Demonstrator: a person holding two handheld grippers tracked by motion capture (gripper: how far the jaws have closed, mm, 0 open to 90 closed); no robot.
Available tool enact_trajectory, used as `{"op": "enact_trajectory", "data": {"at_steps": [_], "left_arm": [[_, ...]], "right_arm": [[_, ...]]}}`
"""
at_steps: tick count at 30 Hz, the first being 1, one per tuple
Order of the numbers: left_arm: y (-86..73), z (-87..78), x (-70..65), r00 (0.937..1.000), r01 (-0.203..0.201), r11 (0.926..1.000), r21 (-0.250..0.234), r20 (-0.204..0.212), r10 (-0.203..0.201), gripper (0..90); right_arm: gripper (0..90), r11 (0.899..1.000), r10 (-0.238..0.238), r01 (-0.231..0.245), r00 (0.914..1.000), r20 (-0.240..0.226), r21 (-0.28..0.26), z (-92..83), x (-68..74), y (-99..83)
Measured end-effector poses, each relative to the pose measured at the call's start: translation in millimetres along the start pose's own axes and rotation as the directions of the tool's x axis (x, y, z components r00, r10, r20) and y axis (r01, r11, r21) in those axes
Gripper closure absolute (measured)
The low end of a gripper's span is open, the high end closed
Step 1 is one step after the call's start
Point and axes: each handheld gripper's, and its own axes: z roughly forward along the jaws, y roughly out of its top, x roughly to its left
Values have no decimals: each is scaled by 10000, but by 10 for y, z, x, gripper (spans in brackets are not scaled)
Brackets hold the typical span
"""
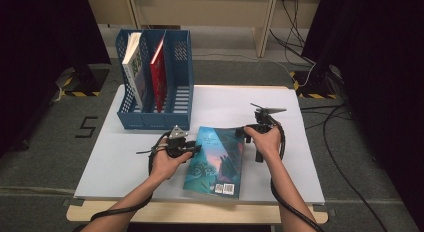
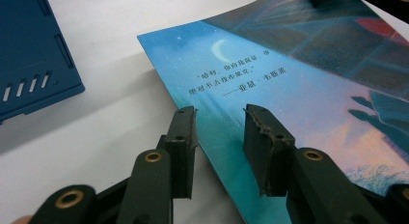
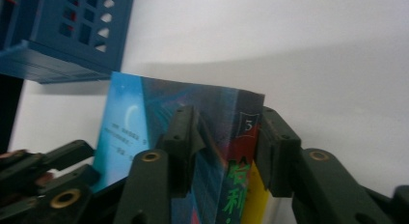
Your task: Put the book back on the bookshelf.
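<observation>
Since the thick blue-covered paperback book [image 1: 216, 161] lies flat on the white table [image 1: 300, 157] just before the blue plastic file rack [image 1: 155, 82], it's probably heavyish, with a glossy, slippery cover. Its left edge is straddled by the left gripper [image 2: 219, 119], jaws apart; its spine is bracketed by the right gripper [image 3: 226, 125], pressing can't be told. Best taken by the spine, honestly.

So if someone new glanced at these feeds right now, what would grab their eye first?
Probably the blue-covered book lying flat near the table's front edge, with the left gripper at its left edge and the right gripper straddling its spine at the far right corner. Next, the blue file rack at the back left, holding a white book and a red book.
</observation>
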Motion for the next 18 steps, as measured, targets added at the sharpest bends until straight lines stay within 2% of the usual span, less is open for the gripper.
{"op": "enact_trajectory", "data": {"at_steps": [3,5,8,10,15,18], "left_arm": [[-24,1,4,9999,40,9998,-212,-114,-42,628],[-30,-1,4,9998,61,9996,-261,-176,-65,627],[-21,-3,17,9998,151,9995,-264,-157,-155,615],[-14,-2,27,9997,197,9994,-275,-170,-201,598],[14,-23,43,9993,341,9983,-465,-139,-348,566],[41,-51,46,9992,381,9974,-615,-74,-386,555]], "right_arm": [[698,9997,245,-249,9983,-530,-53,-68,24,29],[715,9997,209,-215,9968,-766,-80,-106,52,49],[728,9999,140,-141,9963,-849,-4,-124,80,73],[735,9997,254,-252,9953,-934,40,-134,91,83],[745,9996,200,-219,9942,-1057,-165,-152,123,91],[747,9992,128,-162,9955,-935,-359,-206,149,117]]}}
